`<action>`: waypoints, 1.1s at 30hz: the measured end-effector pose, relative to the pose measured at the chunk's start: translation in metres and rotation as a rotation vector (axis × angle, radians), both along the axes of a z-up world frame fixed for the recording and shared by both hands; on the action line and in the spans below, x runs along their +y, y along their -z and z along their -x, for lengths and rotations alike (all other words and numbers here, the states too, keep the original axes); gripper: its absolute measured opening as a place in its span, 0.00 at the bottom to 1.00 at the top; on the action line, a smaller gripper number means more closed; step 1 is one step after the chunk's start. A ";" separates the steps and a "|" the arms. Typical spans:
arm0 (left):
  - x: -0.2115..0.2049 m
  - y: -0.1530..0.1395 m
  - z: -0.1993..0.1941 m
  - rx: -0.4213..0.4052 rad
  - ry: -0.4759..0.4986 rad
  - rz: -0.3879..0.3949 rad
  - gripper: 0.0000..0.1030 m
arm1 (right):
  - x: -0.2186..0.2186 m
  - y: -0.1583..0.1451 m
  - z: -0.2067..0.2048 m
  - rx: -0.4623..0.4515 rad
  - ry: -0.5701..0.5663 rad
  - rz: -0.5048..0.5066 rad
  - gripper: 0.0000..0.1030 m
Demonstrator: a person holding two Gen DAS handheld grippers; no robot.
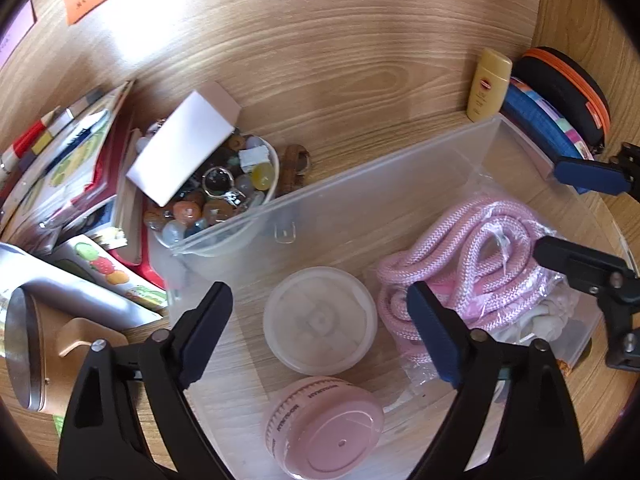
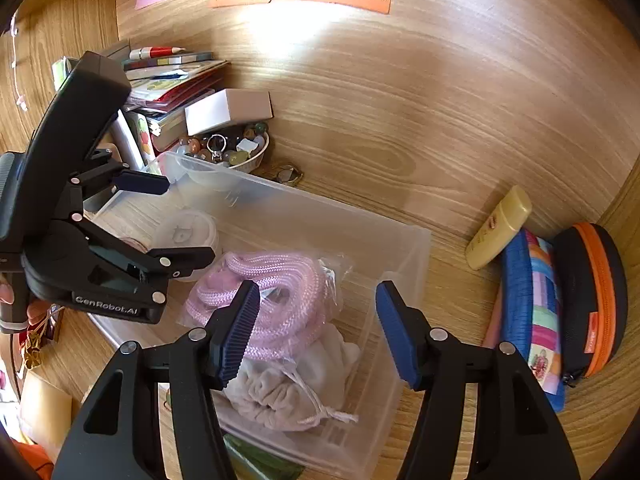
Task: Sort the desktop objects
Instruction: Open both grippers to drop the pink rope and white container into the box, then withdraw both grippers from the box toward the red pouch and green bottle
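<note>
Both grippers over the clear bin [image 1: 360, 200], nothing gripped. Left gripper [image 1: 320, 320] jaws wide, above the frosted tub [image 1: 320, 320] and pink jar [image 1: 324, 428]. Right gripper [image 2: 318, 328] jaws partly apart, above the bagged pink rope [image 2: 276, 280] and white pouch [image 2: 288, 392]. Bead bowl [image 1: 224, 196] sits just outside the bin's far corner.

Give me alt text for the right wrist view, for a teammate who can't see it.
The open right gripper hovers over a clear plastic bin holding a bagged pink rope and a white drawstring pouch. The left gripper reaches in from the left, also open. A yellow bottle and two zip cases lie to the right.
</note>
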State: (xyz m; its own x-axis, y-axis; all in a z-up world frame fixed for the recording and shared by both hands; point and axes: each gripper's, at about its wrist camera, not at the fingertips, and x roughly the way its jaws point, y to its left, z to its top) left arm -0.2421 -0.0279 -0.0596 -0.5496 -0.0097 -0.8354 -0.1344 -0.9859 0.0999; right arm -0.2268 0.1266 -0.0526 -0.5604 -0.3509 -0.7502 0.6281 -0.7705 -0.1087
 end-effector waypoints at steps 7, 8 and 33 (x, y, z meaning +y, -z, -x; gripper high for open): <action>-0.005 -0.014 -0.014 0.021 -0.033 0.014 0.91 | 0.010 -0.008 -0.013 0.031 0.022 0.006 0.71; -0.007 -0.017 -0.017 0.024 -0.032 0.011 0.91 | 0.011 -0.010 -0.015 0.038 0.025 0.007 0.74; -0.009 -0.042 -0.100 0.133 -0.062 0.023 0.95 | 0.034 -0.026 -0.085 0.126 0.018 -0.005 0.80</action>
